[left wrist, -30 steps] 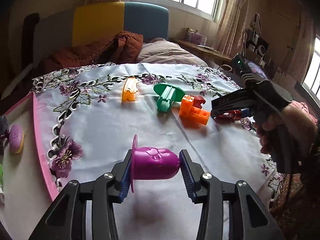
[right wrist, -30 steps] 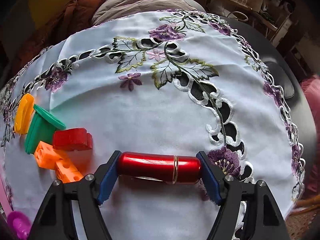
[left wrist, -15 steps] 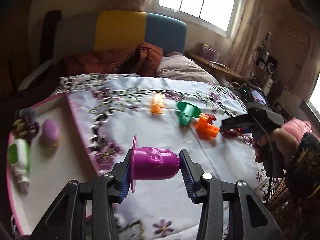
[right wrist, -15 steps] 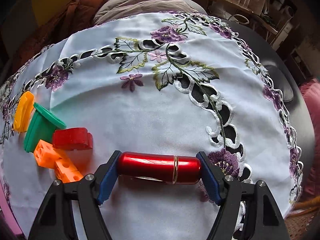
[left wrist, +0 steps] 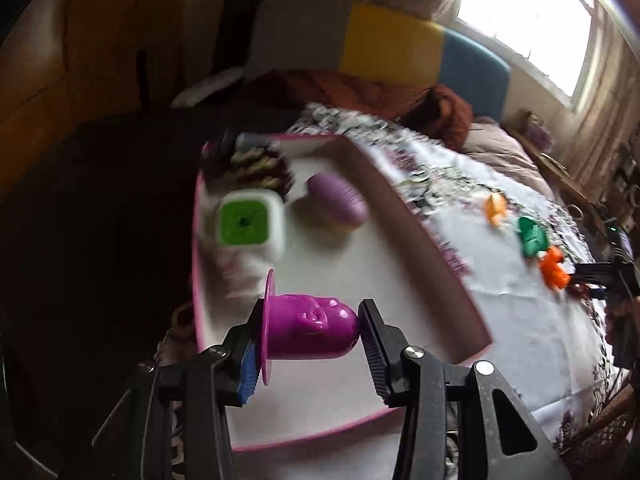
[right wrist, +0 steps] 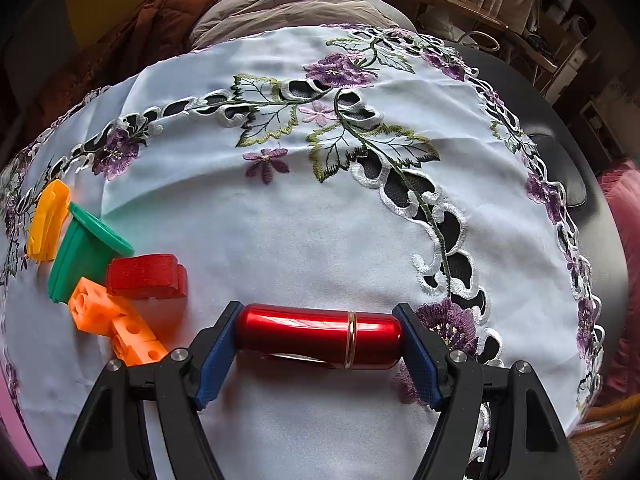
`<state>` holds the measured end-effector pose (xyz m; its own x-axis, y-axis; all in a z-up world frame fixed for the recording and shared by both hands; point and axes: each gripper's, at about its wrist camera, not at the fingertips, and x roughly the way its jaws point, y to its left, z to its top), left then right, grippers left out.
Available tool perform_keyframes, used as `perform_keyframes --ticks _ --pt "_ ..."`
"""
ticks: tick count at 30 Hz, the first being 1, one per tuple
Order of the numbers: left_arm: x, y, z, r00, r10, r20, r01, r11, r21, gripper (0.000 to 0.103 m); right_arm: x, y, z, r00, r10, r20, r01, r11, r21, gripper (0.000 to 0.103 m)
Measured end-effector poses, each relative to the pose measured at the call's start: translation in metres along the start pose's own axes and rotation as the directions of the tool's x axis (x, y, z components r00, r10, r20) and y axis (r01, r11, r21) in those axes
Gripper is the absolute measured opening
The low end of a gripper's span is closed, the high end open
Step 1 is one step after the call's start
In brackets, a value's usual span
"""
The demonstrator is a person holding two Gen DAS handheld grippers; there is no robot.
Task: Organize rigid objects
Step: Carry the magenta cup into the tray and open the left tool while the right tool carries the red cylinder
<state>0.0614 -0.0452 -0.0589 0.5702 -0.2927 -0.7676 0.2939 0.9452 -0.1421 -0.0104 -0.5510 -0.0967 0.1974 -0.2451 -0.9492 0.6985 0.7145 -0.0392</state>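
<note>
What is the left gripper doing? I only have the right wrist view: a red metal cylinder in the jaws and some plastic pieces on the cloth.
Observer: The left gripper is shut on a magenta plastic cup-shaped toy, flange to one side.
Reviewer: Where is it holding that?
Observer: Above a shallow white tray with a pink rim, which lies at the edge of the embroidered tablecloth.
Reviewer: Is the tray already in use?
Observer: Yes. A white cube with a green face and a purple oval piece lie in it, with a dark, blurred item behind them.
</note>
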Motion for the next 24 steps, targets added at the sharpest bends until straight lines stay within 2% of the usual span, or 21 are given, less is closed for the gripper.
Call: perform_keyframes --ticks 2,4,12,14,16,20,24 --pt "0.008 0.004 -0.002 1.000 0.024 -0.014 -0.024 1.000 -0.001 0.045 0.000 0.000 0.000 1.000 0.000 0.000 0.000 1.000 -0.002 0.075" --pt "0.013 0.007 -0.004 0.999 0.020 -0.030 -0.020 1.000 -0.002 0.046 0.000 0.000 0.000 1.000 0.000 0.001 0.000 1.000 -0.003 0.075" --pt "0.012 -0.001 -0.007 0.998 0.051 -0.022 -0.050 0.998 0.044 0.048 0.000 0.000 0.001 1.000 0.001 0.000 -0.001 1.000 -0.003 0.075" --pt "0.010 -0.004 -0.007 0.999 0.053 -0.013 -0.052 0.997 0.055 0.054 0.000 0.000 0.000 1.000 0.000 0.000 0.000 1.000 -0.004 0.075" --pt "0.008 -0.006 -0.006 0.999 0.050 -0.002 -0.050 0.997 0.066 0.064 0.000 0.000 0.000 1.000 0.001 -0.001 -0.001 1.000 -0.003 0.075" --pt "0.006 -0.009 -0.005 0.995 0.097 -0.010 -0.096 0.992 0.075 0.064 0.000 -0.001 0.001 1.000 0.003 -0.001 -0.003 1.000 0.001 0.075" --pt "-0.013 -0.010 0.000 0.992 0.112 0.051 -0.116 0.991 0.065 0.064 -0.004 -0.009 0.003 1.000 -0.015 0.023 0.014 0.999 0.031 0.075"
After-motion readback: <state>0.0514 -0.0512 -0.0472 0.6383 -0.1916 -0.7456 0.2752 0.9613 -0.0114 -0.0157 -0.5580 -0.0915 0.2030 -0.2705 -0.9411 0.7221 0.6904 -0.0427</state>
